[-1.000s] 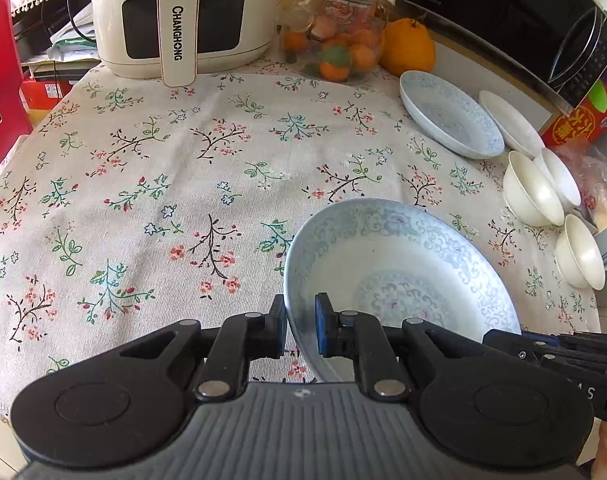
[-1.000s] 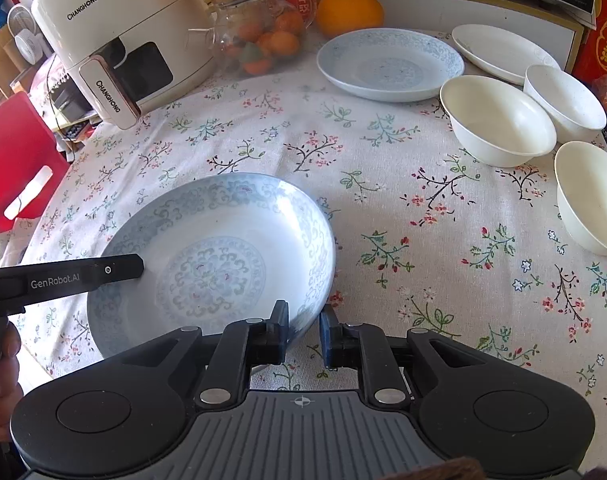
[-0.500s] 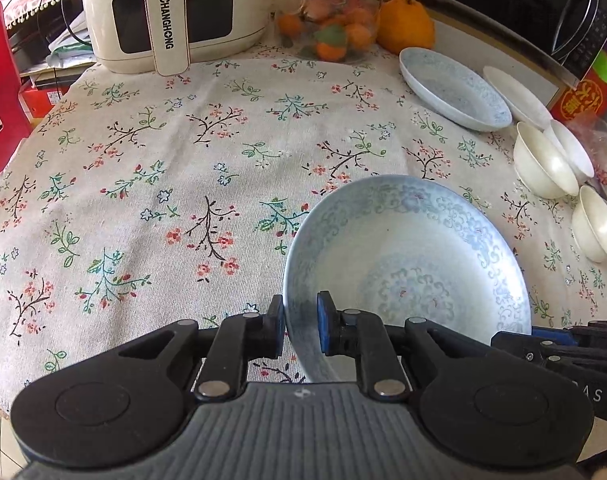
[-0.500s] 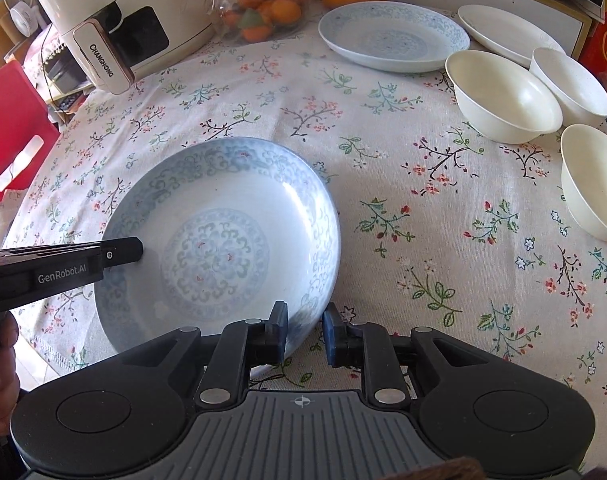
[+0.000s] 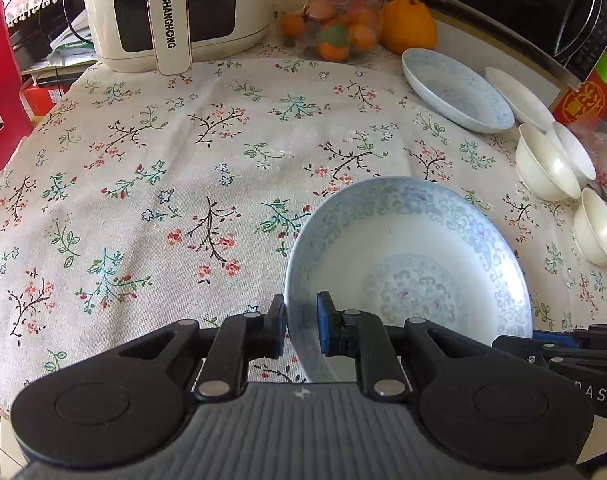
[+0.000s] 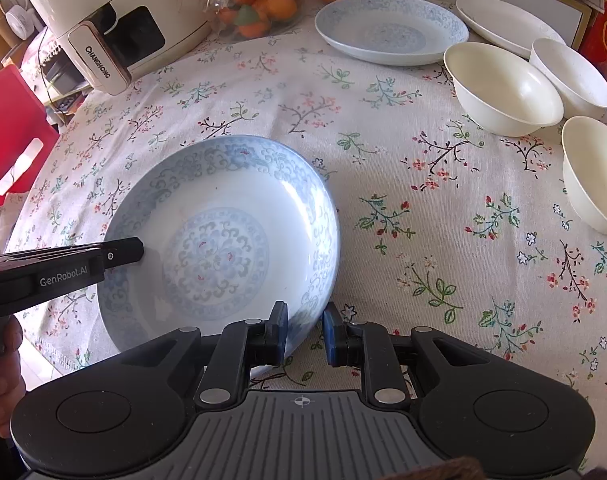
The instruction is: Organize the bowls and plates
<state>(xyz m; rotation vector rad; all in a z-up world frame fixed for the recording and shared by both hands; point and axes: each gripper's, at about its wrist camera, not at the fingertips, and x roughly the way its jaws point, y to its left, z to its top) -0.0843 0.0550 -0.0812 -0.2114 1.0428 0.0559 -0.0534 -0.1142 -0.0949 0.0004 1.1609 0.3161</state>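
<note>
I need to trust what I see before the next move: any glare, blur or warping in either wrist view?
Left wrist view: sharp; fisheye bends the tablecloth edges; soft sheen on the blue patterned plate. Right wrist view: sharp; a bright glare streak on that plate's right inner wall; the white bowls look washed out, and the edges curve.

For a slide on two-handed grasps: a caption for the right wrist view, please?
Right gripper and left gripper pinch opposite rims of a blue-patterned plate over the floral tablecloth.
</note>
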